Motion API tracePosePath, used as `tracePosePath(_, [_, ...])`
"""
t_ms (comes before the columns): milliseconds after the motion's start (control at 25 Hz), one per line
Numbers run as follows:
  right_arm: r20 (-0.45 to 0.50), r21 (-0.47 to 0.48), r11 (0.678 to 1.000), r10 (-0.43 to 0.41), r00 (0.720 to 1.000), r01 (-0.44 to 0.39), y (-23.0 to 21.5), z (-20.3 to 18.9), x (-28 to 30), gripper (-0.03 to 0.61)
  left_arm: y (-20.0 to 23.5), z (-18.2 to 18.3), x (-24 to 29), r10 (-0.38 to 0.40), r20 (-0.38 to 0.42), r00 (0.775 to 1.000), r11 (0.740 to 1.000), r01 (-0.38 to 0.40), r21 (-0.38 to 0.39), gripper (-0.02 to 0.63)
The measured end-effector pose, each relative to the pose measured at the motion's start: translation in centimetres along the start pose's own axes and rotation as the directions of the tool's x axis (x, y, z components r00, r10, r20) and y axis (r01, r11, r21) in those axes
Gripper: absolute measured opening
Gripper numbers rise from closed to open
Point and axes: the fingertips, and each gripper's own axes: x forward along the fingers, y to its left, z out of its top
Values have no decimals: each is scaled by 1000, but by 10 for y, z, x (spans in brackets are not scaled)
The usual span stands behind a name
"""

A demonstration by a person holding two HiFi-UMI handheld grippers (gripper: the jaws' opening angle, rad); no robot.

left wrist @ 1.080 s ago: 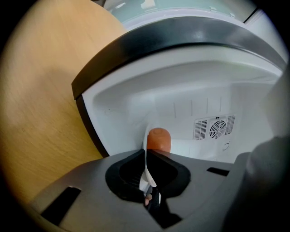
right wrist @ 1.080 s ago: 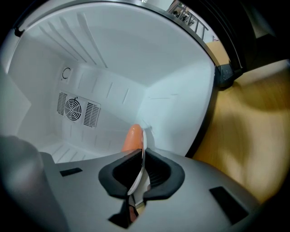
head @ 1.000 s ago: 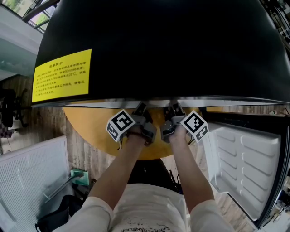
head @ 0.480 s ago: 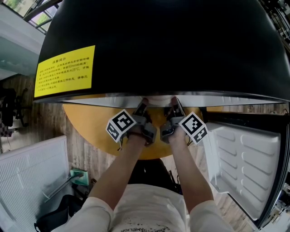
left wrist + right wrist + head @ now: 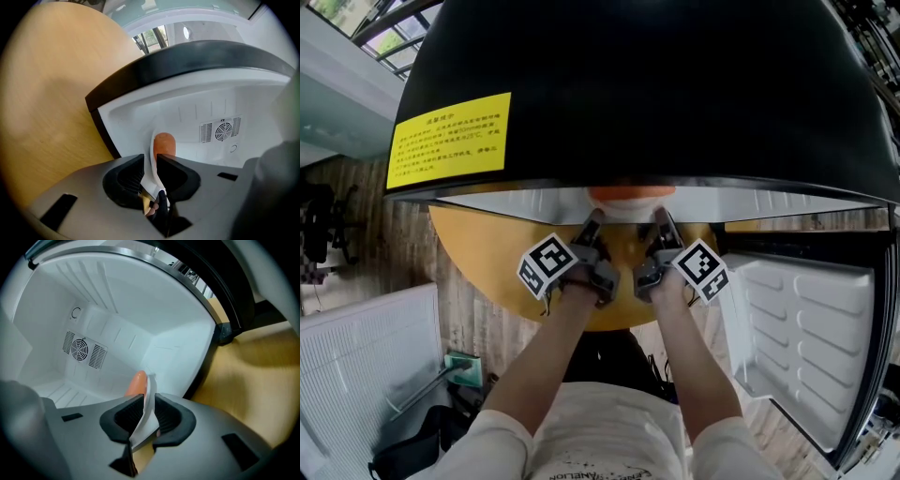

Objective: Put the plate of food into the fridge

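Head view: left gripper (image 5: 592, 228) and right gripper (image 5: 661, 225), side by side over a round wooden table (image 5: 483, 248), extend under the black top of the fridge (image 5: 656, 94). Gripper views: each pair of jaws is clamped on the rim of the white plate (image 5: 152, 161), which carries an orange piece of food (image 5: 164, 143) and is held at the mouth of the white cavity, facing the rear fan vent (image 5: 79, 348)

The right gripper (image 5: 149, 398) is clamping the plate (image 5: 144, 420) by its rim. Orange food (image 5: 136, 384) is sitting on it, inside the fridge (image 5: 117, 333).
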Motion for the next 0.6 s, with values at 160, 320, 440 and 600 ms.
tracePosePath(160, [-12,-8,1000,-1,1000,1,0,-6,-9,77,2,-2,-9,11,-12,1000,1000,-11,25,91])
tracePosePath(320, [-39,-32,999,-2,999,1,-1,-20,-22,77,3,-9,-19,22,-36,999,998,-20,67,91])
tracePosePath(440, [-77,-58,998,-3,997,-1,0,-36,-33,77,-1,-18,-29,18,-83,996,993,-8,119,91])
tracePosePath(600, [-138,-139,990,5,990,-24,9,-50,-51,77,-8,-32,-50,27,-151,988,974,8,228,88])
